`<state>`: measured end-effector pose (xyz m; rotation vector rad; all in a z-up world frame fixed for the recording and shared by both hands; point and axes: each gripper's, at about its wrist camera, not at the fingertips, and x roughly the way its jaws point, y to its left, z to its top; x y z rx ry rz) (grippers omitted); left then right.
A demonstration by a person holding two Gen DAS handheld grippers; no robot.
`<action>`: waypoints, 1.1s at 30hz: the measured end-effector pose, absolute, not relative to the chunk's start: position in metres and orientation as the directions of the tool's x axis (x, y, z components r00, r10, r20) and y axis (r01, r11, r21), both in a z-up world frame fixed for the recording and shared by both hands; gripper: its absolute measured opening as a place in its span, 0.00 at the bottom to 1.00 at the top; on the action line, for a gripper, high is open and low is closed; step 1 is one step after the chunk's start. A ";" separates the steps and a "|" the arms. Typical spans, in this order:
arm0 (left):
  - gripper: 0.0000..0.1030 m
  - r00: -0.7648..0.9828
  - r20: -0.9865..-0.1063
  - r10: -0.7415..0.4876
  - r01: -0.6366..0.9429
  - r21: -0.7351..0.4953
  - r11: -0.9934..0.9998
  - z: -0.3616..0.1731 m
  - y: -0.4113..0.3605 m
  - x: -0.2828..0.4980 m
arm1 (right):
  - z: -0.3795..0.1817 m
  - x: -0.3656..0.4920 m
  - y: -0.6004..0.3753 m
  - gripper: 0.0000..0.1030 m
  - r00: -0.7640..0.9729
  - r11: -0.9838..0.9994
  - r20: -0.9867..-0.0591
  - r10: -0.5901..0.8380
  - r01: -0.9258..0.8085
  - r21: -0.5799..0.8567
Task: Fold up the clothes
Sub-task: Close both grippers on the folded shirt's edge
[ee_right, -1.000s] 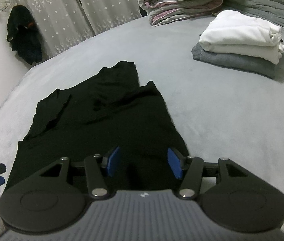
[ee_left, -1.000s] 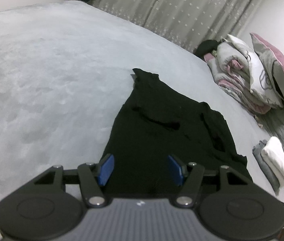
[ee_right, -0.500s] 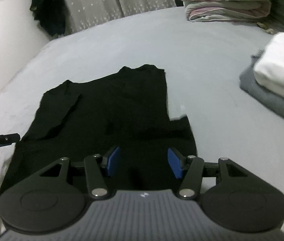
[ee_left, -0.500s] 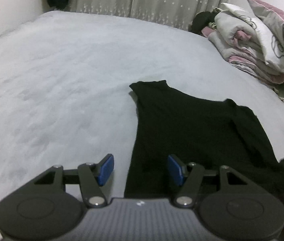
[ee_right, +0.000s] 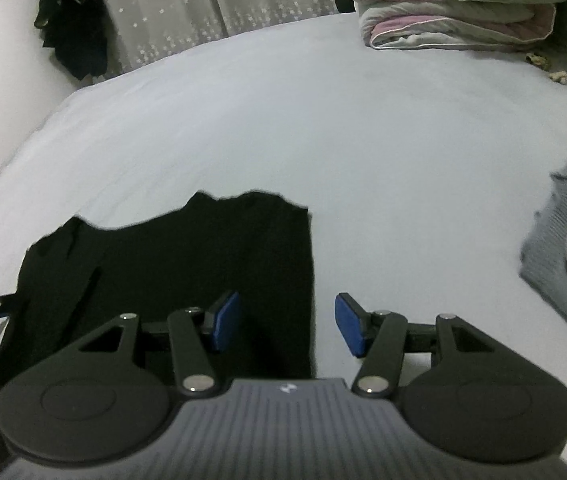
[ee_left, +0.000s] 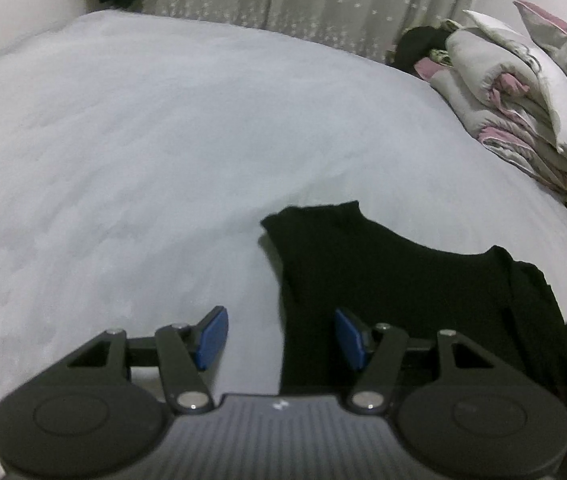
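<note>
Left wrist view had the black garment (ee_left: 403,292) flat on the bed (ee_left: 123,160), long axis running away from both tongs. Left gripper (ee_left: 281,336) straddled its left edge, right gripper (ee_right: 287,326) its right edge, both wide open, holding nothing.

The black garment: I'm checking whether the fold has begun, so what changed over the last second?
Both grippers slid outward: the left gripper now straddles the left edge of the black garment, and the right gripper straddles its right edge. Neither took hold or let go; both stayed open. The garment stayed flat on the bed, with no fold begun. The folded stack and bedding pile stayed put.
</note>
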<state>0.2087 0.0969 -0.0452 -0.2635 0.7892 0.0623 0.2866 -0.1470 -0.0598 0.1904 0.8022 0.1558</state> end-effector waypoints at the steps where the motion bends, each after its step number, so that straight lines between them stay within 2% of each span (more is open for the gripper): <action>1: 0.57 0.709 -0.704 -0.045 -0.148 -0.211 0.966 -0.046 0.099 0.213 | -0.062 0.293 -0.148 0.56 0.687 0.971 -0.695 0.211 -0.064 0.231; 8: 0.51 0.742 -0.669 -0.055 -0.121 -0.214 0.969 -0.054 0.111 0.243 | -0.071 0.325 -0.152 0.56 0.708 0.974 -0.673 0.214 -0.101 0.203; 13: 0.35 0.750 -0.659 -0.066 -0.097 -0.208 0.973 -0.055 0.107 0.261 | -0.074 0.342 -0.147 0.56 0.704 0.976 -0.676 0.218 -0.161 0.146; 18: 0.10 0.746 -0.663 -0.058 -0.095 -0.192 0.977 -0.057 0.099 0.274 | -0.075 0.356 -0.127 0.54 0.688 0.971 -0.692 0.218 -0.227 0.080; 19: 0.07 0.748 -0.662 -0.053 -0.099 -0.191 0.977 -0.057 0.098 0.275 | -0.075 0.358 -0.123 0.50 0.688 0.969 -0.693 0.215 -0.237 0.066; 20: 0.05 0.749 -0.661 -0.049 -0.104 -0.190 0.976 -0.057 0.097 0.275 | -0.076 0.360 -0.119 0.37 0.689 0.968 -0.694 0.212 -0.245 0.052; 21: 0.04 0.757 -0.652 -0.030 -0.110 -0.173 0.979 -0.056 0.094 0.273 | -0.075 0.360 -0.116 0.30 0.686 0.967 -0.696 0.212 -0.250 0.049; 22: 0.04 0.770 -0.638 -0.015 -0.108 -0.152 0.982 -0.054 0.090 0.269 | -0.074 0.361 -0.113 0.07 0.684 0.966 -0.698 0.212 -0.254 0.045; 26: 0.03 0.814 -0.581 -0.020 -0.076 -0.141 0.987 -0.043 0.085 0.245 | -0.068 0.354 -0.107 0.05 0.703 0.970 -0.686 0.188 -0.244 0.016; 33: 0.03 0.872 -0.488 -0.029 -0.068 -0.180 0.981 -0.014 0.101 0.197 | -0.037 0.313 -0.114 0.05 0.773 0.972 -0.601 0.203 -0.231 0.032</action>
